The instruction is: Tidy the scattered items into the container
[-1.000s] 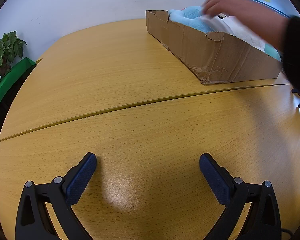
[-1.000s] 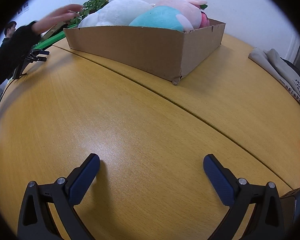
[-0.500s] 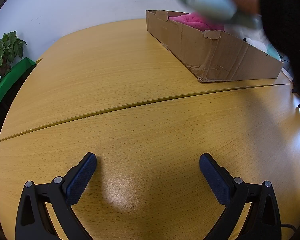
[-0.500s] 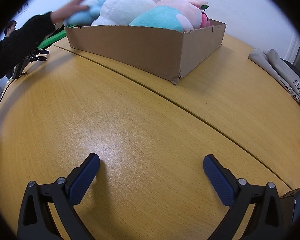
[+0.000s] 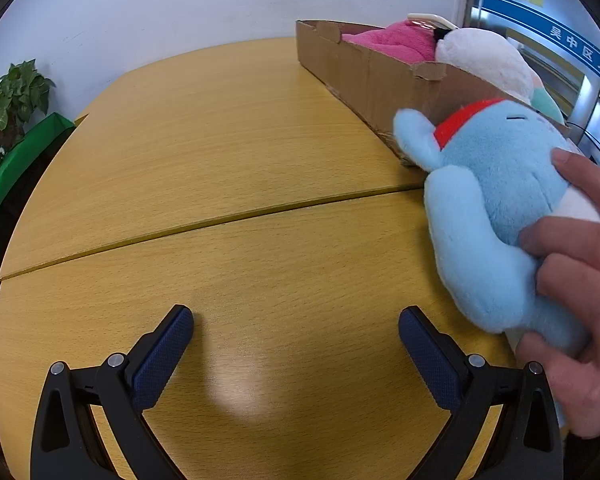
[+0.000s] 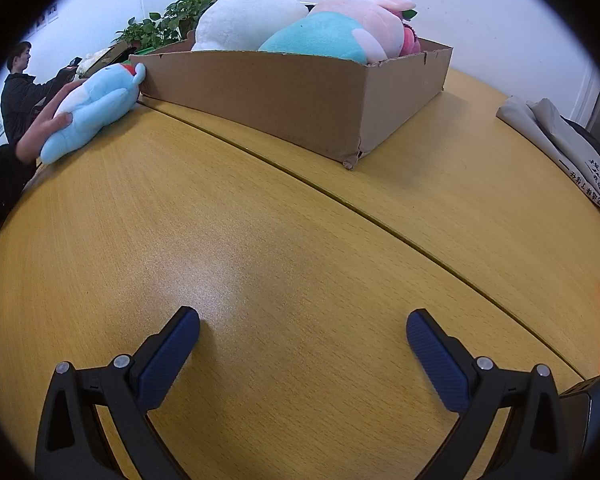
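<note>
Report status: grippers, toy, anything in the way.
Left gripper open, empty. Right gripper open, empty. Blue plush toy outside cardboard box, on table. Bare hand holding it.

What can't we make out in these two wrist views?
- Cardboard box floor: both views, hidden by its walls and the plush toys piled inside.
- Light blue plush lower end: left wrist view, covered by the hand; whether it rests on the table is unclear.
- Folded grey cloth: right wrist view, cut off by the fisheye edge; its print is too small to read.
</note>
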A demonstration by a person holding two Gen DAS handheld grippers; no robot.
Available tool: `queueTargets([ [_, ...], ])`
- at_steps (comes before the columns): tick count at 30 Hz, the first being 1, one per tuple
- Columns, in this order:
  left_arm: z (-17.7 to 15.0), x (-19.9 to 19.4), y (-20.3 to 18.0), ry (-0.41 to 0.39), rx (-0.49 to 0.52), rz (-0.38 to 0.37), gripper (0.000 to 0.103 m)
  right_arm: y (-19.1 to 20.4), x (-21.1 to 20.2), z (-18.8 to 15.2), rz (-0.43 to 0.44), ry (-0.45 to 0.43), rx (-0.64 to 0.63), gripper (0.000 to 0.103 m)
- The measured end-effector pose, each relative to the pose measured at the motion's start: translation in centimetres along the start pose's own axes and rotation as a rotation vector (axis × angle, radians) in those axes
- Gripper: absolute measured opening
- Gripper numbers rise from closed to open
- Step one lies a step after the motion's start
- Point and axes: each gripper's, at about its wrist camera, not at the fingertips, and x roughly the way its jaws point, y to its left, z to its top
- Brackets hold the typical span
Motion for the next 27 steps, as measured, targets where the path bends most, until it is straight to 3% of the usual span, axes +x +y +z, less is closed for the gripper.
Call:
queueTargets([
  [27,-0.06,-0.31,-0.62,0.001,-0.007,0.008,0.103,0.54,-0.15,-0.32,-0.003,0.003,-0.001,0.103],
])
